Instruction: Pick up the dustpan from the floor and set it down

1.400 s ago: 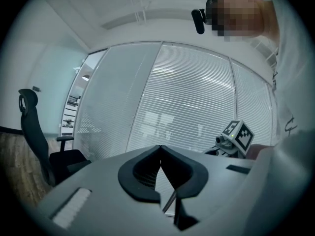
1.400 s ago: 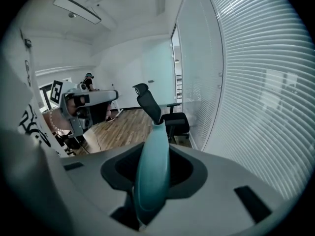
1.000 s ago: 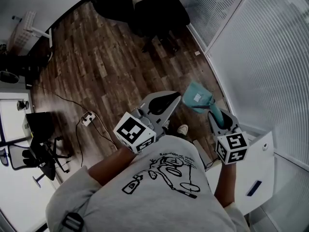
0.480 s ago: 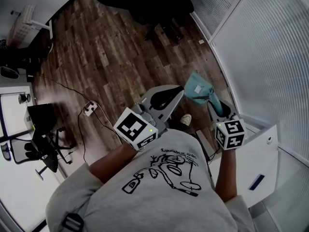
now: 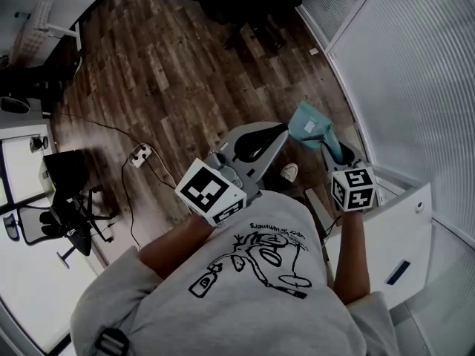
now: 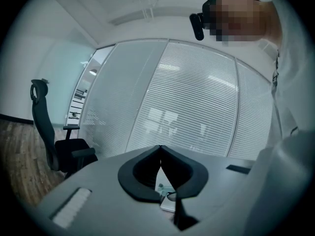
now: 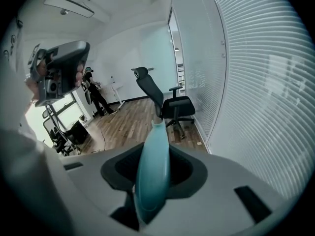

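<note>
1. Right gripper (image 5: 332,153): I read its jaws as part-way apart and clamped on the teal handle of the dustpan (image 5: 310,130). In the right gripper view the handle (image 7: 153,173) fills the gap between the two dark pads and runs straight out ahead of the jaws. The grip sits low on the handle, with most of its length past the fingertips.

2. Dustpan position: in the head view the pan end points away from me. It lies above the wooden floor (image 5: 163,73), near the glass partition with blinds (image 5: 415,65). Only the right gripper carries it, and it looks clear of the floor. The right gripper view shows only the handle; I cannot make out the pan there.

3. Left gripper (image 6: 160,149): the jaw tips meet, and nothing is gripped between them. In the head view this gripper sits beside the dustpan but apart from it.

4. Surroundings: a black office chair (image 7: 170,104) stands on the floor by the partition. A white power strip (image 5: 139,154) with its cable lies on the floor to my left. A white cabinet top (image 5: 393,243) sits beneath my right forearm.
</note>
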Demonstrator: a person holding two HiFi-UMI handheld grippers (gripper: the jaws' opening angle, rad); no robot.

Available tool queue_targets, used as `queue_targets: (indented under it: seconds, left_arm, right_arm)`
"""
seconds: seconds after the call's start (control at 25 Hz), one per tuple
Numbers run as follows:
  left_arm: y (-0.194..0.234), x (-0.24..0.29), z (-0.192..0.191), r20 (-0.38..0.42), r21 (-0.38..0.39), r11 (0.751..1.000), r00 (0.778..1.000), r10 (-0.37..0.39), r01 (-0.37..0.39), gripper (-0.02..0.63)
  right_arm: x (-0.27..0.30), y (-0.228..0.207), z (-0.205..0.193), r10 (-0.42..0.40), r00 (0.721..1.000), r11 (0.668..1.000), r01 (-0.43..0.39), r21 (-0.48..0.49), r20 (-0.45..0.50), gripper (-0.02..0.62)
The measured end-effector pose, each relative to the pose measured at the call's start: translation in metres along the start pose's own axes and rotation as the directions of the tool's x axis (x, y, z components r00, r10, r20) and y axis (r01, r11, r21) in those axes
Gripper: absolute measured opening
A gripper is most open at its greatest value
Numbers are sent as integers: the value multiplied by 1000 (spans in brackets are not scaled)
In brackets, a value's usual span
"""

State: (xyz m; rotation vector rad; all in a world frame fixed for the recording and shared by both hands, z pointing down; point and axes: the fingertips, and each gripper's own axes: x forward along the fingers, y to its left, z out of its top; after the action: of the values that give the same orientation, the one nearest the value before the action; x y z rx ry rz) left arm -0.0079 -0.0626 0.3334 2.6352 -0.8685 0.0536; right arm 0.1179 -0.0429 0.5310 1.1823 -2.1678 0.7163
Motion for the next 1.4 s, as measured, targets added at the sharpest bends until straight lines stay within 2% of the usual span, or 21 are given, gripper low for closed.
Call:
queue_targets:
  seconds: [0.76, 1.4]
  left_arm:
    - [-5, -3, -8, -19, -2, 1000, 1000, -5, 5, 2]
    - [-2, -2, -15, -39, -10, 1000, 999, 5, -6, 2]
  right_arm:
    - [66, -20, -59, -14, 999, 1000, 16, 23, -47, 106]
    - [117, -37, -113, -25, 992, 1000, 22, -20, -128, 106]
